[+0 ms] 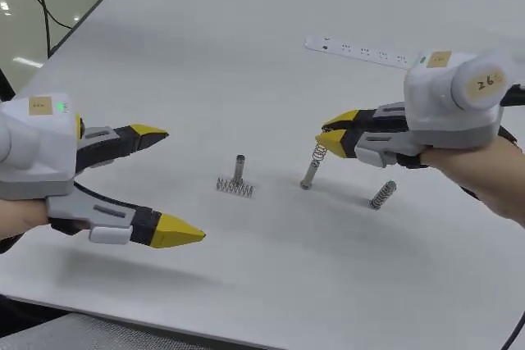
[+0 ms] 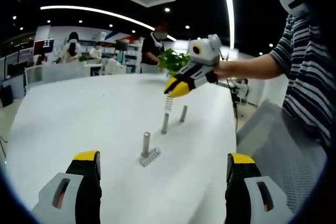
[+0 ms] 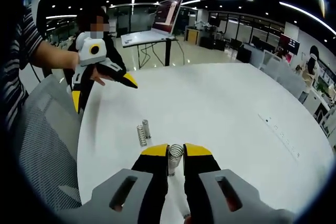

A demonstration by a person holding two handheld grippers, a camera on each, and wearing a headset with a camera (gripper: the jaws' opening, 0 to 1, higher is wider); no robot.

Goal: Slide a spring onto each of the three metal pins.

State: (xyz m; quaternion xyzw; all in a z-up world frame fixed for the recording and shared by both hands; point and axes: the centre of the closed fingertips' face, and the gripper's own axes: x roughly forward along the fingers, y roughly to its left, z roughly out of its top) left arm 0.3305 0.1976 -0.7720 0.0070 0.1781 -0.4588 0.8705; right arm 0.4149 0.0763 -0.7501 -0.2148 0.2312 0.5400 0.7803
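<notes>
Steel spring, likely light and squashy, is being pinched by right gripper at top coils over centre pin; left gripper idling spread at 8 o'clock.

Covered or cut off
In the right gripper view the right claw covers the sides of the spring and most of the pin below; in the head view its tips hide the spring's top and its body the right end of the power strip; the left claw is cut by the left edge; whether the tilted spring holds a pin is too small to tell.
</notes>
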